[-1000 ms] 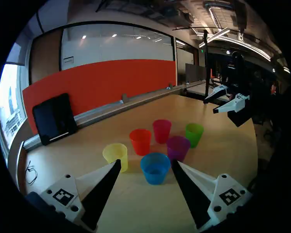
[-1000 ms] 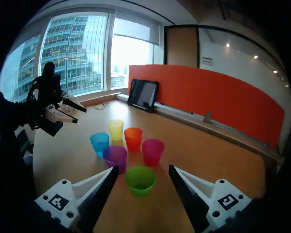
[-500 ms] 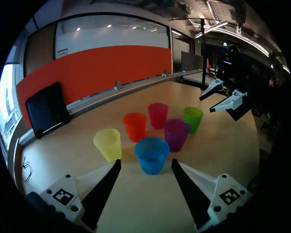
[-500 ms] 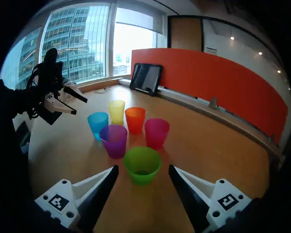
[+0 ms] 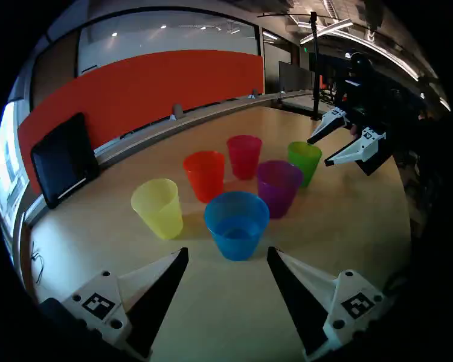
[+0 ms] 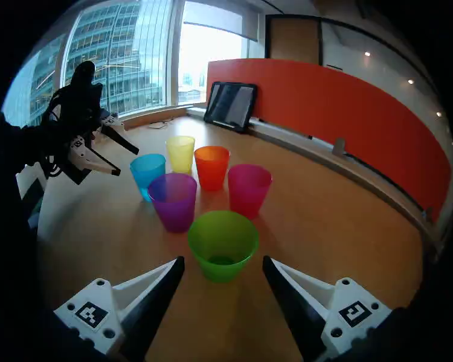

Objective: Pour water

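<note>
Left gripper view. The left hand-held gripper (image 5: pixel 226 250) points across a wooden desk (image 5: pixel 353 223), its two fingers spread apart and holding nothing. A blue cup (image 5: pixel 236 224) stands upright at the mouth of the gap; neither finger touches it. Five more cups stand upright in a loose cluster beyond it:
- a yellow cup (image 5: pixel 157 208) to the near left;
- an orange cup (image 5: pixel 205 175) behind the blue cup;
- a pink cup (image 5: pixel 244 155) farthest off;
- a purple cup (image 5: pixel 279 187) just right of the blue cup;
- a green cup (image 5: pixel 304 161) at the far right of the cluster.

Whether any cup holds water cannot be told. A dark tablet (image 5: pixel 63 160) leans against an orange partition (image 5: pixel 154 84) along the desk's far edge.

Right gripper view. The right hand-held gripper (image 6: pixel 222 259) faces the same cluster from the opposite side, its fingers likewise apart and empty. The lower part of the green cup sits between the fingertips, clear of both. The purple cup is just beyond it to the left and the pink cup to the right. The blue, yellow and orange cups stand farther off. At the far left the left hand-held gripper hangs above the desk near the blue cup, its fingers apart. Tall windows (image 6: pixel 106 60) rise behind it.
</note>
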Action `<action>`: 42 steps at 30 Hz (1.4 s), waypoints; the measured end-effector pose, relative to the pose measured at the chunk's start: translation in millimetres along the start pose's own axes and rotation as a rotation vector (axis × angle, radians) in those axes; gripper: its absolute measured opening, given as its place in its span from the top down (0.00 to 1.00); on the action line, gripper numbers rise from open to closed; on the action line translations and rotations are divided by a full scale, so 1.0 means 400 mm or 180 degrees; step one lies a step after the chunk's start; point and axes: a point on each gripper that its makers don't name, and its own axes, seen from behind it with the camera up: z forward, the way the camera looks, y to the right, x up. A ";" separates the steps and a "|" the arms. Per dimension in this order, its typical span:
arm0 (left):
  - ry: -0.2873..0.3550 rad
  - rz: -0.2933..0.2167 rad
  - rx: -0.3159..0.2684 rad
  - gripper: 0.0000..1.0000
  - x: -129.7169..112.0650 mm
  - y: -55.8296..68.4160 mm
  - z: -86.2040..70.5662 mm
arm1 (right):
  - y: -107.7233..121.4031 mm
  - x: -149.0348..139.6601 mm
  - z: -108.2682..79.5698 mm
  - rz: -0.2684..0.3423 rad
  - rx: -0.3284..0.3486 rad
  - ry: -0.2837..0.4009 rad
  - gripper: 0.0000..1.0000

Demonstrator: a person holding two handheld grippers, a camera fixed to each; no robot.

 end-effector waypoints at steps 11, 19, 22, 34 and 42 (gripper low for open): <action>-0.0105 0.0062 -0.0084 0.03 -0.009 0.010 0.058 | -0.001 -0.013 0.049 -0.0047 0.0048 -0.0093 0.00; -0.0145 0.0044 -0.0140 0.03 -0.004 0.013 0.093 | -0.004 -0.017 0.079 -0.0055 0.0086 -0.0147 0.00; -0.0155 0.0056 -0.0159 0.03 -0.001 0.015 0.103 | -0.004 -0.014 0.088 -0.0062 0.0094 -0.0155 0.00; -0.0183 0.0074 -0.0209 0.03 0.015 0.025 0.139 | -0.005 -0.001 0.102 -0.0053 0.0119 -0.0146 0.00; -0.0189 0.0063 -0.0239 0.03 0.022 0.028 0.148 | -0.006 -0.002 0.104 -0.0051 0.0131 -0.0142 0.00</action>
